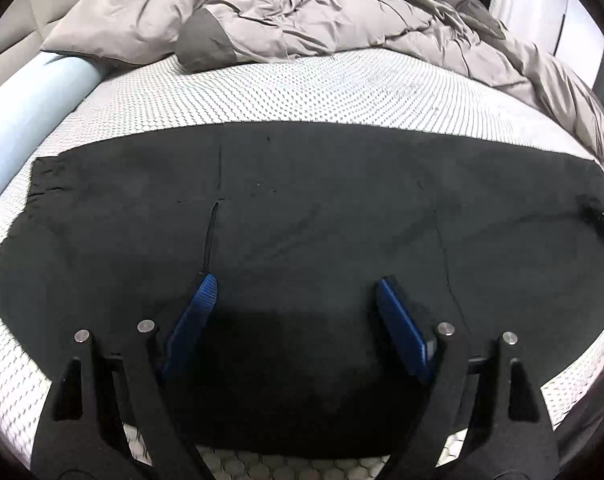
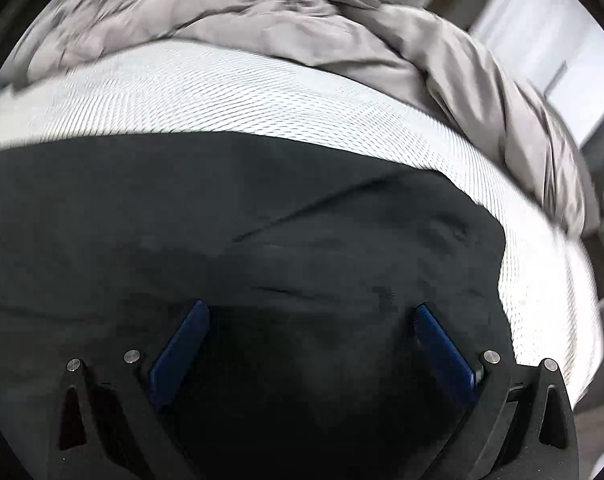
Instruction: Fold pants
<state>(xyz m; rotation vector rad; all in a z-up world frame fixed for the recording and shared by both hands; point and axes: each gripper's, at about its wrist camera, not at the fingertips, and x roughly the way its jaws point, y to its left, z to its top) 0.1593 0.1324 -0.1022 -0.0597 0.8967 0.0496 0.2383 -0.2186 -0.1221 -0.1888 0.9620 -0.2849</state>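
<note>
You held the left gripper [image 1: 296,280] and right gripper [image 2: 312,308] spread and empty over the flattened black pants [image 1: 302,208], apparently between folds, needing an edge pinch next.

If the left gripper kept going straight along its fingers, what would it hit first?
Most likely the black pants spread on the mattress. The left gripper is open, angled down over the cloth with nothing between; how far above it hovers is unclear.

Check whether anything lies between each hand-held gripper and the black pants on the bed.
Nothing visible does. The left hand-held gripper and right hand-held gripper both hang open directly over the pants, which lie bare on the mattress.
</note>
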